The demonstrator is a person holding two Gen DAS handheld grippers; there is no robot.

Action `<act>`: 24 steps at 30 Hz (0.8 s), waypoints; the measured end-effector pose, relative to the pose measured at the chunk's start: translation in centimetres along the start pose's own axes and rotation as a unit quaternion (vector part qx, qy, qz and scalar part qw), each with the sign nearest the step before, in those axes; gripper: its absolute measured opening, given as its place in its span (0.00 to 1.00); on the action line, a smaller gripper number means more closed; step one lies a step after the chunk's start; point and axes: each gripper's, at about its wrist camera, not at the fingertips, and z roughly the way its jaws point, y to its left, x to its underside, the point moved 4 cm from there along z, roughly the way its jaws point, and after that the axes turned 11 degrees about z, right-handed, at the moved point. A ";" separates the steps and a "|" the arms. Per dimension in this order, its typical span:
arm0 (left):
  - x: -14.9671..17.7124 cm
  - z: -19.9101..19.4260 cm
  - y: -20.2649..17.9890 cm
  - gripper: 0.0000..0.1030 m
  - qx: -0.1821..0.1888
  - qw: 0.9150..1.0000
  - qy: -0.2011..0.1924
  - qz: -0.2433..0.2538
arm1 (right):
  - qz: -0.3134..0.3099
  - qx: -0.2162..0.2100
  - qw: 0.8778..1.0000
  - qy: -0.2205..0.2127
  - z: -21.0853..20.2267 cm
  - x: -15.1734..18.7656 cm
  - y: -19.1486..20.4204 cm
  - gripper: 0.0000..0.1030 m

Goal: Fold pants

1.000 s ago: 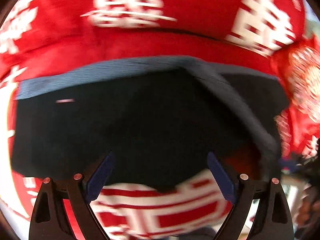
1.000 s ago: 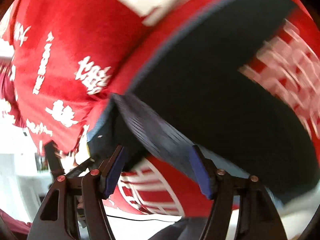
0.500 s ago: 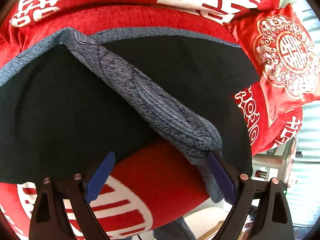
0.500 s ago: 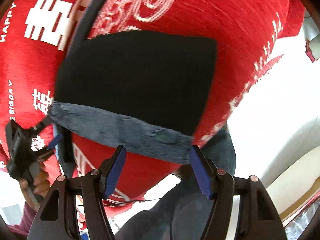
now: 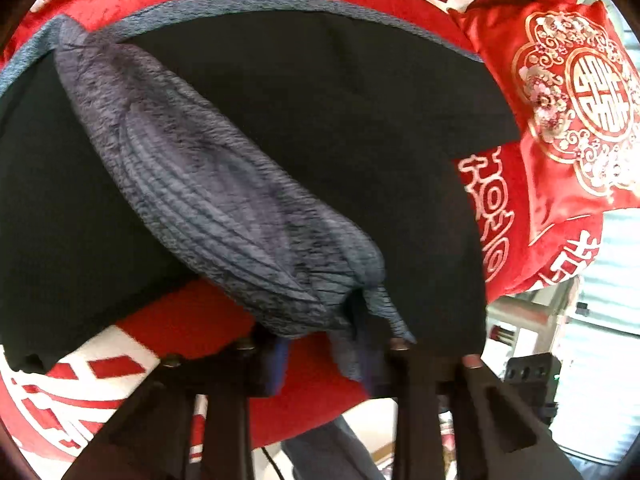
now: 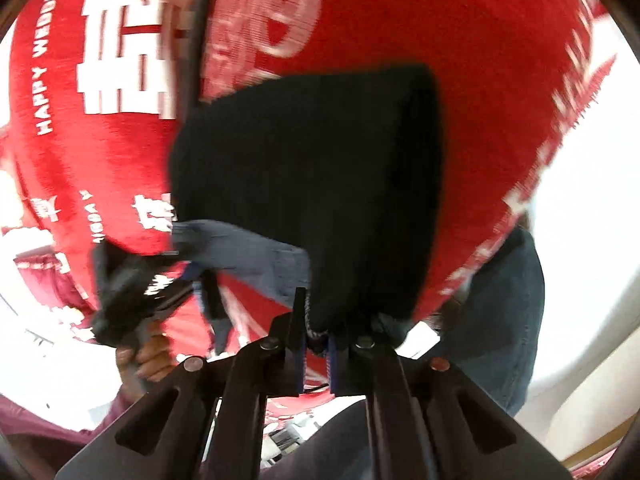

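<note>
Black pants (image 5: pixel 360 120) with a grey ribbed waistband (image 5: pixel 224 184) lie on a red bedspread (image 5: pixel 192 320). My left gripper (image 5: pixel 324 356) is closing its jaws on the bunched end of the waistband, and grey fabric sits pinched between the pads. In the right wrist view the pants (image 6: pixel 312 168) hang as a dark folded panel. My right gripper (image 6: pixel 316 356) is closing on their lower corner beside the waistband (image 6: pixel 256 256). The left gripper (image 6: pixel 120 300) shows there too, blurred, in a hand (image 6: pixel 148 356) at the waistband's other end.
A red cushion (image 5: pixel 576 100) with gold embroidery lies to the right of the pants. The bedspread (image 6: pixel 440 20) carries large white characters. A black cable (image 6: pixel 198 40) crosses it. A person's jeans leg (image 6: pixel 500 320) stands close at the bed's edge.
Both grippers stood wide open around the waistband before; now both have closed on the fabric. The pants fill more of each view, and the waistband end is bunched at the left gripper.
</note>
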 end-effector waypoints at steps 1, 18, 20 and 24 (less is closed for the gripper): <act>-0.3 -0.5 -0.5 0.27 -0.005 1.000 -0.005 0.011 | -0.007 -0.008 1.000 0.001 -0.7 -0.1 0.7 0.08; -14.4 -7.1 -4.2 0.42 -0.095 0.987 -0.108 0.065 | -0.208 0.018 0.978 -0.026 -2.8 -16.7 25.2 0.09; -15.4 -8.1 -3.8 0.55 -0.127 0.982 -0.124 0.067 | -0.236 0.065 0.969 -0.035 -1.5 -18.9 27.1 0.10; -15.6 -10.2 -3.0 0.55 -0.150 0.975 -0.146 0.070 | -0.348 0.219 0.906 -0.103 0.8 -20.7 31.3 0.76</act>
